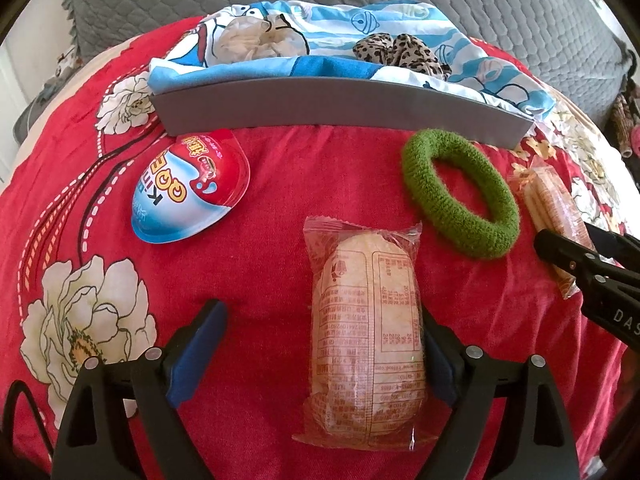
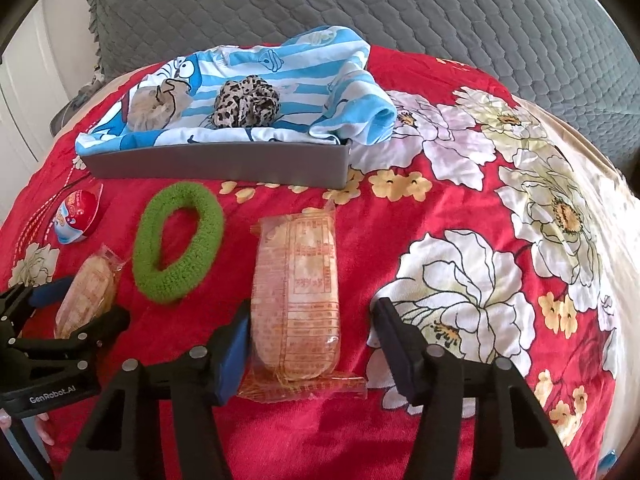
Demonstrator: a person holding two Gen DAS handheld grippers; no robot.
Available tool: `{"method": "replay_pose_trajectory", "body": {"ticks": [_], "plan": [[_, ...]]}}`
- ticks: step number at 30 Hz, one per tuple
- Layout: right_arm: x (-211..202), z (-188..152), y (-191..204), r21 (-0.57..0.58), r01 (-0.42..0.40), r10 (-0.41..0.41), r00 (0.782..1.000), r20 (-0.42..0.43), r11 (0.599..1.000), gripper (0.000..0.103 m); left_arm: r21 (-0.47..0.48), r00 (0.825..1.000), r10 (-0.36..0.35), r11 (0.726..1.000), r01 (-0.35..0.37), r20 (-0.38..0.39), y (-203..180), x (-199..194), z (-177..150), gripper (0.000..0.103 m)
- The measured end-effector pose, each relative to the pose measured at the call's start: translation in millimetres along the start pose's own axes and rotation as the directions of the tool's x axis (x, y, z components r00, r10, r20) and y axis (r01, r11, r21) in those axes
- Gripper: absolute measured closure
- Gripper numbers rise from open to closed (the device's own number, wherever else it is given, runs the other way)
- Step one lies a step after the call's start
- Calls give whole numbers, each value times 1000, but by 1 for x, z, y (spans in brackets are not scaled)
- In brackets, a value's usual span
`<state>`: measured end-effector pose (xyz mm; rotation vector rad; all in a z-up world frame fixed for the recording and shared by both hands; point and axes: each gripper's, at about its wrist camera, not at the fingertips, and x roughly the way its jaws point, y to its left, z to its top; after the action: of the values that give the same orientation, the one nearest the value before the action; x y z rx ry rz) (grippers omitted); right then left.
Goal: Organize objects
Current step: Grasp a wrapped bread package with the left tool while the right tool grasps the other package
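Note:
Two clear-wrapped rice cracker packets lie on a red floral bedspread [image 1: 280,168]. One packet [image 1: 368,340] lies between the fingers of my left gripper [image 1: 320,312], close against the right finger; the jaws stand wide and open. The other packet [image 2: 296,288] lies between the fingers of my right gripper [image 2: 312,314]. Its left pad touches the wrapper and the right pad stands clear of it, so the gripper is open. Each view also catches the other gripper at its edge, the right gripper [image 1: 568,248] and the left gripper [image 2: 76,308].
A green fuzzy hair ring [image 1: 492,240] lies between the packets, and a red-and-white egg-shaped snack [image 1: 192,188] sits to the left. Behind stands a grey tray [image 1: 340,104] lined with blue cartoon cloth [image 1: 328,20], holding a leopard scrunchie [image 1: 400,52] and a beige scrunchie [image 1: 252,40]. Beyond that lies a grey quilt [image 2: 400,8].

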<state>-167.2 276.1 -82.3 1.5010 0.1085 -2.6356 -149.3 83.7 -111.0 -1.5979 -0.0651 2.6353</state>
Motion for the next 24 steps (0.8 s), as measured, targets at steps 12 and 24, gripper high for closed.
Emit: {"method": "replay_pose_trajectory", "body": {"ticks": [12,24], "plan": [[0,1,-6,36,-22,22,1000,-9,999,57,-7,999,-37,999,37,16,1,-5,0,31],[-1,1,-6,34,-28,28,999,-22,999,58,4,997,-74,997,74,21,-1,-13,3,61]]}}
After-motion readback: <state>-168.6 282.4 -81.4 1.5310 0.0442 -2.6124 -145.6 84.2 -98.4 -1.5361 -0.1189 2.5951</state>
